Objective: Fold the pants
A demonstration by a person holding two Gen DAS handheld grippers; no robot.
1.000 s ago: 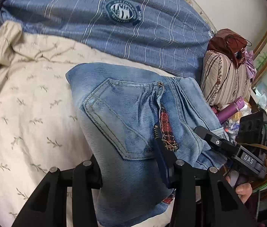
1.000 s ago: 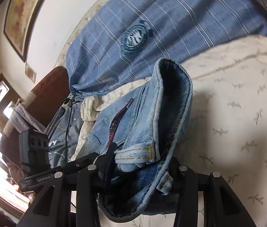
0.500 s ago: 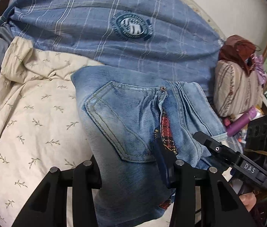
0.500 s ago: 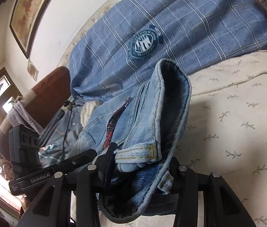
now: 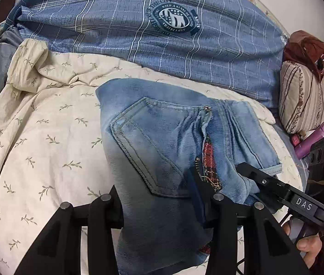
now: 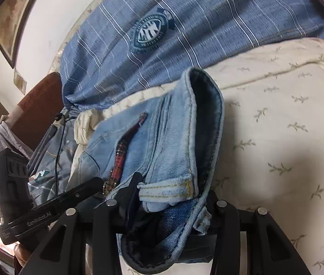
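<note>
On the bed, over a cream sheet (image 5: 47, 142) printed with small leaf sprigs, we see the folded light-blue denim pants (image 5: 162, 142) bunched between both pairs of tongs. In the left wrist view, our left tongs (image 5: 159, 208) are closed on the thick fold of the pants, one black finger on each side of the cloth, with a back pocket (image 5: 143, 151) facing up and a strip of red plaid lining showing along the open zipper. Just to the right, the right tongs (image 5: 283, 194) reach in from the side; their arm reads "DAS", and their tips are pressed into the denim near the rolled hem. In the right wrist view, our right tongs (image 6: 166, 208) are clamped on a wad of the pants (image 6: 175, 142), the waistband or cuff edge standing up in a loop ahead of the fingers. The left tongs (image 6: 74, 197) show at the left of that view, marked "GenRobot.AI".

Behind the pants lies a blue plaid duvet (image 5: 162, 34) bearing an oval green-and-white crest (image 5: 173, 20); its ring of lettering is too small for us to read. At the right edge of the left view sit a striped pillow (image 5: 304, 96) and a purple bottle (image 5: 311, 142).
</note>
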